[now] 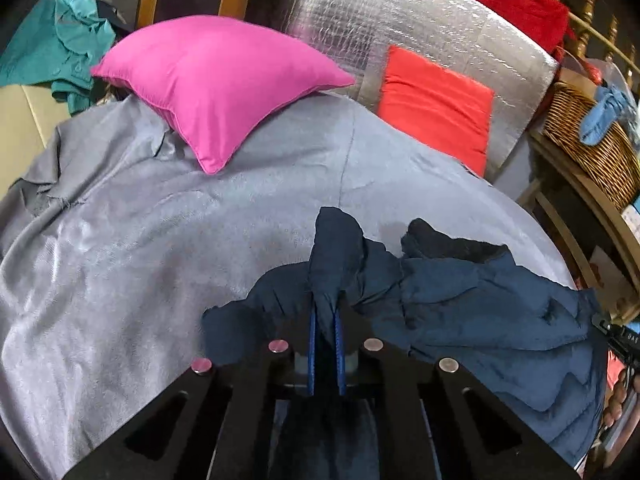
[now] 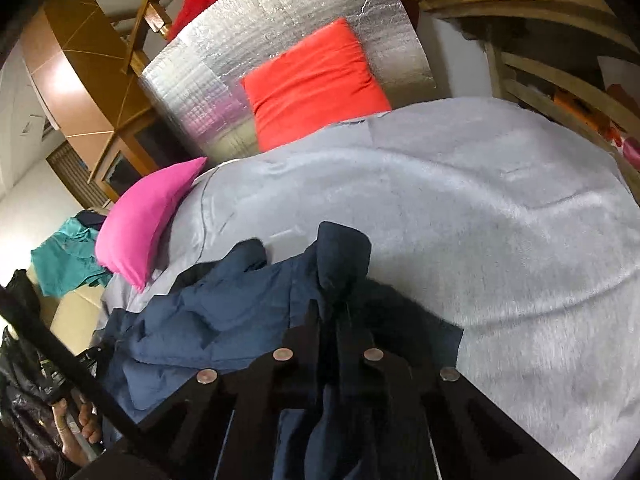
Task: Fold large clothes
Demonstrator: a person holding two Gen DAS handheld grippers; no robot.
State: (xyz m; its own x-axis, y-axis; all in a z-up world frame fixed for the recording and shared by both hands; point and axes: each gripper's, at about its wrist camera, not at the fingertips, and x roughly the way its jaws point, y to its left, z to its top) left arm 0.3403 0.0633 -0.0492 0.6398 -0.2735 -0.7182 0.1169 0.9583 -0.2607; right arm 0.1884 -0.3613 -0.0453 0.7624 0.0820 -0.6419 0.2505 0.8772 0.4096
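Navy padded jacket (image 1: 480, 312), quilted in stitched panels, with a darker fleecy lining exposed near its upper edge. It lies crumpled, unfolded, on the grey bedcover (image 1: 140, 260) at the side nearest me. Two bunched folds stand raised: one pinched in my left gripper (image 1: 326, 312), one in my right gripper (image 2: 334, 312); the cloth between sags in loose creases.

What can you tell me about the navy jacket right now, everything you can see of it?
The navy jacket is dark blue, quilted and puffy, with a darker lining showing near its top edge. It lies crumpled, not yet folded, on the grey blanket. The left gripper is shut on a bunched fold of it, and the right gripper is shut on another fold, so fabric peaks between each pair of fingers.
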